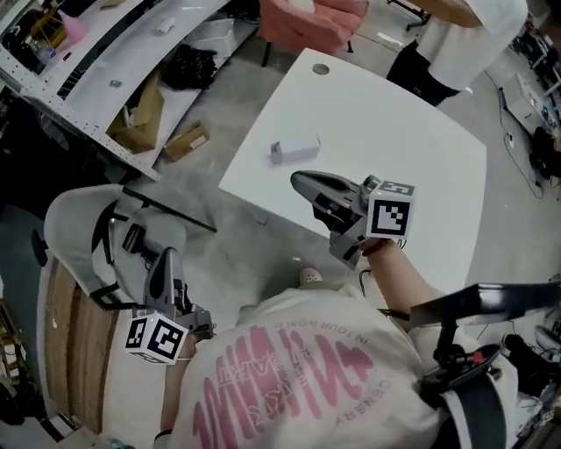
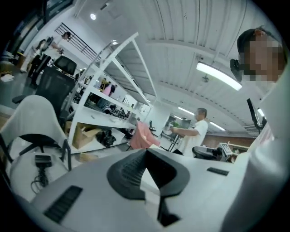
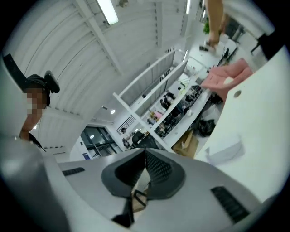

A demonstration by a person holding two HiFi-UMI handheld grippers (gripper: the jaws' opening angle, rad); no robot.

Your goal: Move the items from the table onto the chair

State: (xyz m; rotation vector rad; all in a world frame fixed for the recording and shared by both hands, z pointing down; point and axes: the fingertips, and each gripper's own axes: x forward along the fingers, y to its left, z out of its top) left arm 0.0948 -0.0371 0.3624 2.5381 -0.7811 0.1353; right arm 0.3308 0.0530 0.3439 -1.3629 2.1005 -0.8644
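Note:
A small white box point(image 1: 294, 149) lies on the white table point(image 1: 394, 140); the right gripper view shows the box point(image 3: 224, 150) ahead and to the right. My right gripper point(image 1: 299, 181) hovers over the table's near edge, just short of the box, shut and empty, with its jaws point(image 3: 145, 156) together. At the lower left, my left gripper point(image 1: 164, 257) is over the white chair point(image 1: 74, 219), shut with nothing in it. A black corded item point(image 1: 131, 237) rests on the chair seat, and the same item point(image 2: 42, 161) shows in the left gripper view.
White shelving point(image 1: 114, 79) holding cardboard boxes point(image 1: 140, 118) runs along the upper left. A pink chair point(image 1: 311, 22) and a person in a white shirt point(image 1: 465, 39) stand beyond the table. A black chair arm point(image 1: 491, 302) sits at the right.

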